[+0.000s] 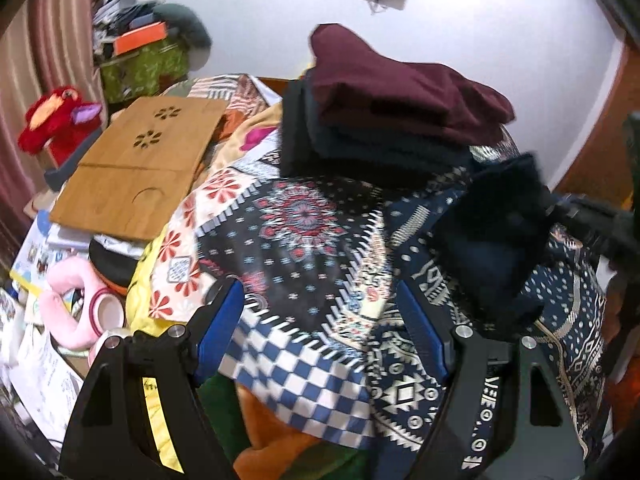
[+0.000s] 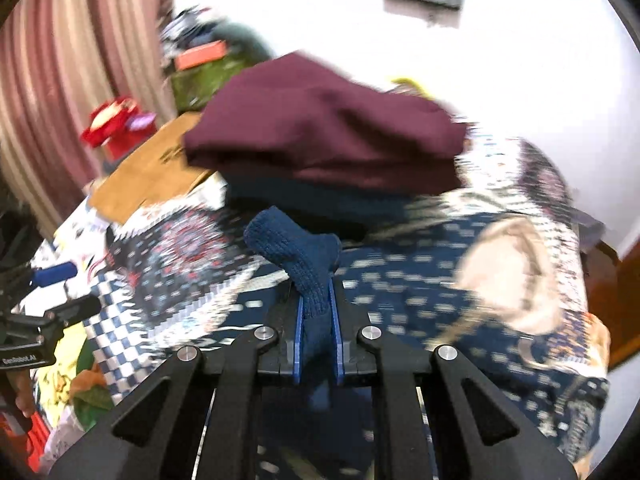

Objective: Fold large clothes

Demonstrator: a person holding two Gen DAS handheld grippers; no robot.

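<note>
A navy knit garment sticks up between the blue pads of my right gripper, which is shut on a bunched fold of it. From the left wrist view the same garment hangs as a dark mass at the right, with my right gripper behind it. My left gripper stands open over the patterned bedspread with nothing between its fingers; it also shows at the left edge of the right wrist view. Behind lies a folded stack, a maroon garment on dark navy ones.
A wooden lap tray lies at the left of the bed. Near it are a red plush toy, a pink neck pillow, papers and a green box. A striped curtain hangs at the left. The white wall stands behind.
</note>
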